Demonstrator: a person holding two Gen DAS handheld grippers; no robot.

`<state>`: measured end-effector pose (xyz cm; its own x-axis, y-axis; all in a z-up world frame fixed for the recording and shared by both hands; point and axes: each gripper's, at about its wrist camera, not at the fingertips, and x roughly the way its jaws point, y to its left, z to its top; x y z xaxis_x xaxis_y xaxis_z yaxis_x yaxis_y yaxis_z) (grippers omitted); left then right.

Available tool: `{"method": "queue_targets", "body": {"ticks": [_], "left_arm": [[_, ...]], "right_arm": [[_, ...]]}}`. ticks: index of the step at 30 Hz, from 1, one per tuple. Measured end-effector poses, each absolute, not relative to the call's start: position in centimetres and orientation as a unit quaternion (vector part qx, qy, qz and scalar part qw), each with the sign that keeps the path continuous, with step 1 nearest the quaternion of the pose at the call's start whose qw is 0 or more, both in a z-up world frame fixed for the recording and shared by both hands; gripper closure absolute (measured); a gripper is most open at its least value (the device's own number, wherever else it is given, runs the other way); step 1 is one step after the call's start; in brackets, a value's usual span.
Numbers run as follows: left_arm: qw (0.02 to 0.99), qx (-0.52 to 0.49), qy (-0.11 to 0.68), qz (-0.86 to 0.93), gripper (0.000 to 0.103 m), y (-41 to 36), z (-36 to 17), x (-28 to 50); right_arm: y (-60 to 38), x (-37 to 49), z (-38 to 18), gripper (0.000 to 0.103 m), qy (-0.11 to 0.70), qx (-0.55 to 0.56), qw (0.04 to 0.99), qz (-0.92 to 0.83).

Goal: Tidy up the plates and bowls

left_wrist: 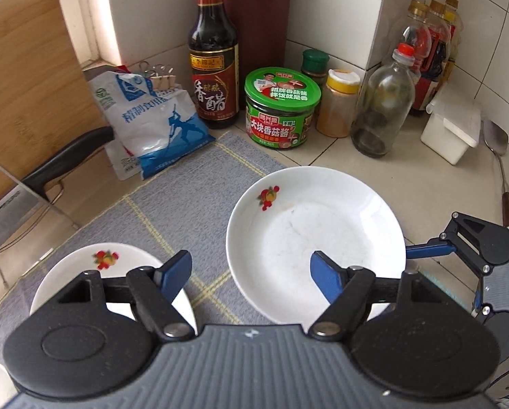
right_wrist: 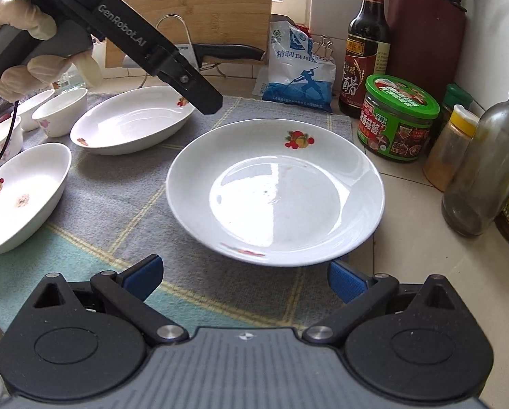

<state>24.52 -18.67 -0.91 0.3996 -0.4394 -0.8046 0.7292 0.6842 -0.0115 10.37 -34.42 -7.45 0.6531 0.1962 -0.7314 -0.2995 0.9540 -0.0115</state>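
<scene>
On the grey mat (right_wrist: 125, 204), a round white plate (right_wrist: 275, 187) lies near the mat's right edge, jars close behind. Both the left gripper (left_wrist: 251, 272) and right gripper (right_wrist: 244, 279) are spread, empty; two oval dishes (right_wrist: 131, 119) sit apart leftward.

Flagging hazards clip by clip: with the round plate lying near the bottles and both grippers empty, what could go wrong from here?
1. The round plate overhangs the mat's right edge onto tile; gripping its near rim could tilt or slide it.
2. The mushroom sauce jar and glass bottle stand close behind it; a push forward may knock them.
3. The left hand-held gripper hangs over the plate, near the right hand-held gripper; they might collide.
</scene>
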Motion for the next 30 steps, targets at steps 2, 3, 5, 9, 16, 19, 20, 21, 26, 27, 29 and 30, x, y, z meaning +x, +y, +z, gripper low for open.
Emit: {"method": "queue_targets", "body": {"ticks": [2, 3, 5, 9, 16, 19, 20, 21, 26, 27, 29, 30], "left_arm": [[0.825, 0.17, 0.407, -0.354, 0.027, -17.0, -0.4, 23.0], [0.828, 0.166, 0.404, -0.352, 0.027, -16.2, -0.3, 22.3], [0.833, 0.156, 0.4, -0.348, 0.027, -14.4, 0.1, 20.7], [0.846, 0.142, 0.39, -0.335, 0.02, -10.7, 0.6, 17.7], [0.872, 0.131, 0.379, -0.28, 0.016, -4.8, -0.6, 13.4], [0.876, 0.096, 0.397, -0.258, 0.016, -2.4, -1.5, 12.3], [0.878, 0.086, 0.4, -0.248, 0.016, -1.7, -1.8, 12.0], [0.881, 0.077, 0.402, -0.237, 0.015, -1.0, -2.0, 11.7], [0.896, 0.049, 0.398, -0.193, 0.011, 1.7, -2.8, 10.3], [0.897, 0.047, 0.397, -0.188, 0.011, 2.1, -2.9, 10.0], [0.899, 0.043, 0.398, -0.181, 0.01, 2.7, -3.1, 9.7], [0.899, 0.042, 0.397, -0.179, 0.01, 3.0, -3.2, 9.6]], "right_arm": [[-33.3, 9.3, -7.3, 0.0, 0.391, -0.073, 0.907, 0.138], [-32.9, 9.0, -7.3, 0.0, 0.39, -0.075, 0.907, 0.137], [-31.8, 8.1, -7.1, 0.0, 0.389, -0.077, 0.908, 0.136], [-29.4, 6.5, -6.8, 0.0, 0.384, -0.079, 0.908, 0.149], [-25.2, 5.1, -6.4, 0.0, 0.371, -0.087, 0.908, 0.174], [-23.5, 4.7, -6.4, 0.0, 0.367, -0.094, 0.906, 0.19], [-23.1, 4.6, -6.5, 0.0, 0.367, -0.095, 0.905, 0.195], [-22.5, 4.5, -6.6, 0.0, 0.368, -0.096, 0.903, 0.201], [-20.2, 4.2, -7.4, 0.0, 0.374, -0.113, 0.893, 0.224], [-19.9, 4.2, -7.5, 0.0, 0.375, -0.117, 0.891, 0.228], [-19.1, 4.2, -7.8, 0.0, 0.377, -0.122, 0.887, 0.238], [-18.8, 4.2, -8.0, 0.0, 0.379, -0.121, 0.885, 0.243]]}}
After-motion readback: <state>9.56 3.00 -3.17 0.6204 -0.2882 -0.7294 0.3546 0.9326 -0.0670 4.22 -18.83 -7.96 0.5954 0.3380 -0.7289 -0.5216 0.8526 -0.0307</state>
